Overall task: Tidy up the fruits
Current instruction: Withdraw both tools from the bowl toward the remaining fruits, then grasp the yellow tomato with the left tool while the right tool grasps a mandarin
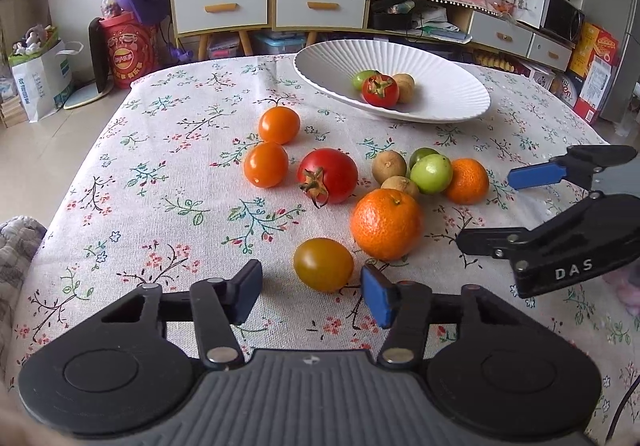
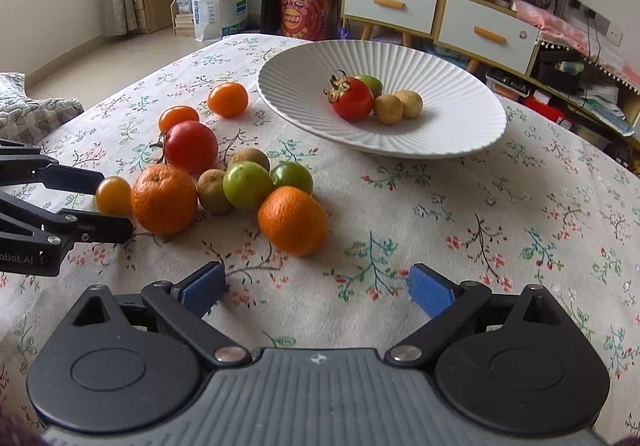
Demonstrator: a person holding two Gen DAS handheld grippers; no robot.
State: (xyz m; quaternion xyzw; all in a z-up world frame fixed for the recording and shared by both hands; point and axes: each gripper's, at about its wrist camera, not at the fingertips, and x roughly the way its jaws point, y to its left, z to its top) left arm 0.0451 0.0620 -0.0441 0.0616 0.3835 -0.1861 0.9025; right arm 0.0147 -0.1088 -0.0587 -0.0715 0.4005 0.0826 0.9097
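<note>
My left gripper (image 1: 311, 278) is open around a small yellow-orange tomato (image 1: 323, 264) on the floral cloth. Its right pad is close to the tomato and its left pad stands clear of it. From the right wrist view the same tomato (image 2: 114, 196) lies between those fingers (image 2: 82, 180). My right gripper (image 2: 316, 282) is open with nothing between its fingers, just short of an orange (image 2: 292, 220). A bigger orange (image 1: 386, 224), a red tomato (image 1: 328, 176), green fruits (image 1: 431, 174) and brown longans (image 1: 389, 167) cluster mid-table. The white ribbed plate (image 1: 400, 58) holds a red tomato (image 1: 380, 90).
Two orange tomatoes (image 1: 273, 164) lie left of the cluster. The table's edge drops off at the left, with a quilted cushion (image 1: 18, 242) beside it. Behind the table stand drawers (image 1: 222, 6), a paper bag (image 1: 40, 74) and boxes (image 1: 596, 74).
</note>
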